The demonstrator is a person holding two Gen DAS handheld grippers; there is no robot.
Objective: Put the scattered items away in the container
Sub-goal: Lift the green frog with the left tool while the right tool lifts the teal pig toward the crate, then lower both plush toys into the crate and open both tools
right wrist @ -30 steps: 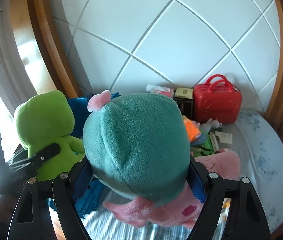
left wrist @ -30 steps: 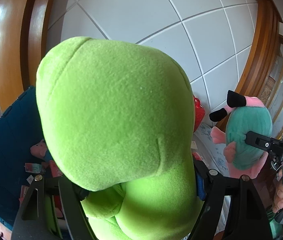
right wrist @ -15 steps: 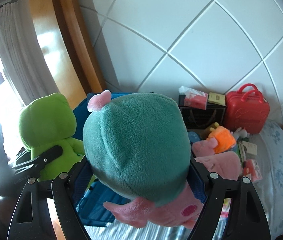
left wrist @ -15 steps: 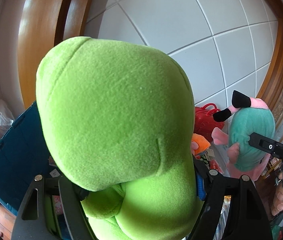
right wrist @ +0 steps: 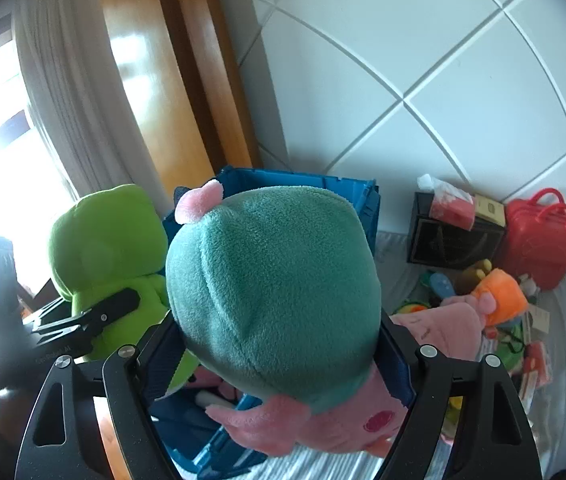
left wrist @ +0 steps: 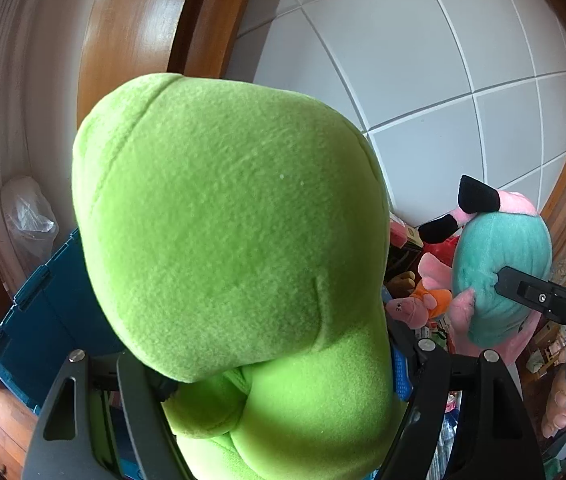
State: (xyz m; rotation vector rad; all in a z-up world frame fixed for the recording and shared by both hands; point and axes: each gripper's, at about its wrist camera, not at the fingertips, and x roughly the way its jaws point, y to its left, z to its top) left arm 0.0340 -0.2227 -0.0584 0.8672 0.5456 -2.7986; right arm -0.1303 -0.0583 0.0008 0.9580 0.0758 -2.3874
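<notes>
Both pairs of fingers clamp fleecy plush, the left gripper (left wrist: pixel 279 364) on a round-headed green frog (left wrist: pixel 227 224), the right gripper (right wrist: pixel 283 356) on a teal-and-pink toy (right wrist: pixel 275 296), above the blue plastic crate (right wrist: pixel 303 184) beside a white tiled wall (right wrist: pixel 423 60).

Ahead of both grippers, the blue crate (right wrist: pixel 323 188) stands open-topped against a white tiled wall (right wrist: pixel 463 80) — a wooden frame (right wrist: pixel 187 80) blocks its left, while a black box (right wrist: pixel 451 240) and red case (right wrist: pixel 539 240) crowd the right.
</notes>
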